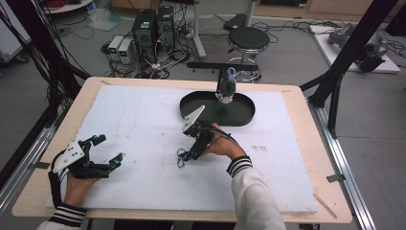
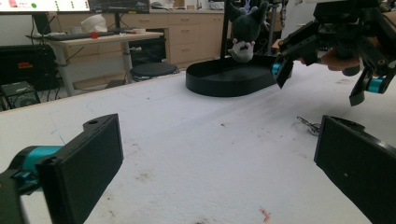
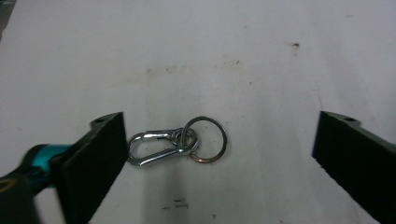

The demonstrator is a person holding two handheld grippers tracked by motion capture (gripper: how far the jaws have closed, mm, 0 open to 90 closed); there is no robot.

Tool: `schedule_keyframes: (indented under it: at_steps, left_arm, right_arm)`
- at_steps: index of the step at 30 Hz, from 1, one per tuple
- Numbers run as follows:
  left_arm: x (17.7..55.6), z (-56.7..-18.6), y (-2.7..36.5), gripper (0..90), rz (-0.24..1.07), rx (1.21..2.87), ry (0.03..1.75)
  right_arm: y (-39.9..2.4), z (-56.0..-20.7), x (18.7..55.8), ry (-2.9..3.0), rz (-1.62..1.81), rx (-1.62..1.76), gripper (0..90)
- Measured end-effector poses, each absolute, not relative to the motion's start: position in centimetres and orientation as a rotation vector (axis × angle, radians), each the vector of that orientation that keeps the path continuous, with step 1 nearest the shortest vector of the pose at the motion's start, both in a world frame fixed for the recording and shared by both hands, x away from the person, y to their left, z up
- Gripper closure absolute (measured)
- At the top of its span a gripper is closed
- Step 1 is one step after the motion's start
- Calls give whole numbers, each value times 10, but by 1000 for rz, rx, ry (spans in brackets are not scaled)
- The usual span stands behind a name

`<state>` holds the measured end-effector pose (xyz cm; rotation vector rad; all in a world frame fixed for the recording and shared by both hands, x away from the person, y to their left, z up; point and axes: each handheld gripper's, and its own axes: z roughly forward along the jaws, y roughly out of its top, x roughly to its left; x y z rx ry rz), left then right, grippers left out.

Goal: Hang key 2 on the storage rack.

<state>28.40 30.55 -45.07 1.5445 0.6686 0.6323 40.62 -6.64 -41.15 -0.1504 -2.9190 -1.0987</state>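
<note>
A silver carabiner clip joined to a key ring (image 3: 180, 142) lies flat on the white foam board (image 1: 143, 124). My right gripper (image 3: 219, 135) hovers just above it, open wide, with the clip near its left jaw and the ring between the jaws. From above, that right gripper (image 1: 184, 155) points at the small metal piece (image 1: 180, 164) near the board's middle. My left gripper (image 1: 109, 148) rests open at the board's left front and holds nothing. The left gripper view looks across my own open left gripper (image 2: 219, 154) to the right gripper (image 2: 322, 86) and the key ring (image 2: 310, 126) under it.
A black oval tray (image 1: 191, 98) sits at the back middle of the board. Over it, a dark plush toy (image 1: 227, 88) hangs from a black stand. The wooden table edge (image 1: 306, 143) frames the board. Computers, a stool and cables stand on the floor behind.
</note>
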Motion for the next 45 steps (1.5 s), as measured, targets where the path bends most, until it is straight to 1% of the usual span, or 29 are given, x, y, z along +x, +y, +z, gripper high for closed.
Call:
schedule_keyframes:
  at_steps: [6, 8, 10, 12, 14, 19, 24, 26, 35, 45]
  left_arm:
    - [284, -451, 306, 17, 633, 1546, 668]
    - [284, -451, 306, 17, 632, 1543, 669]
    - [284, -451, 306, 17, 632, 1546, 668]
    - [284, -451, 306, 17, 632, 1546, 668]
    - [284, -451, 306, 17, 632, 1545, 669]
    - [284, -451, 306, 17, 633, 1544, 668]
    - [284, -451, 305, 17, 632, 1542, 669]
    - [284, -451, 305, 17, 632, 1542, 669]
    - [284, -451, 305, 17, 633, 1545, 670]
    - [284, -451, 305, 17, 635, 1549, 669]
  right_arm:
    - [-62, -420, 407, -2911, -1042, -131, 69]
    - [-62, -421, 409, -2899, -1026, -120, 166]
    - [-61, -422, 410, -2893, -1025, -118, 169]
    - [-61, -423, 411, -2877, -1026, -113, 211]
    - [-61, -424, 411, -2877, -1017, -111, 213]
    - [-61, -426, 413, -2857, -1009, -111, 261]
    - [-60, -427, 413, -2854, -994, -99, 287]
    - [-60, -427, 412, -2849, -984, -100, 327]
    - [-61, -427, 413, -2848, -983, -83, 370]
    - [-62, -428, 414, -2840, -978, -58, 440]
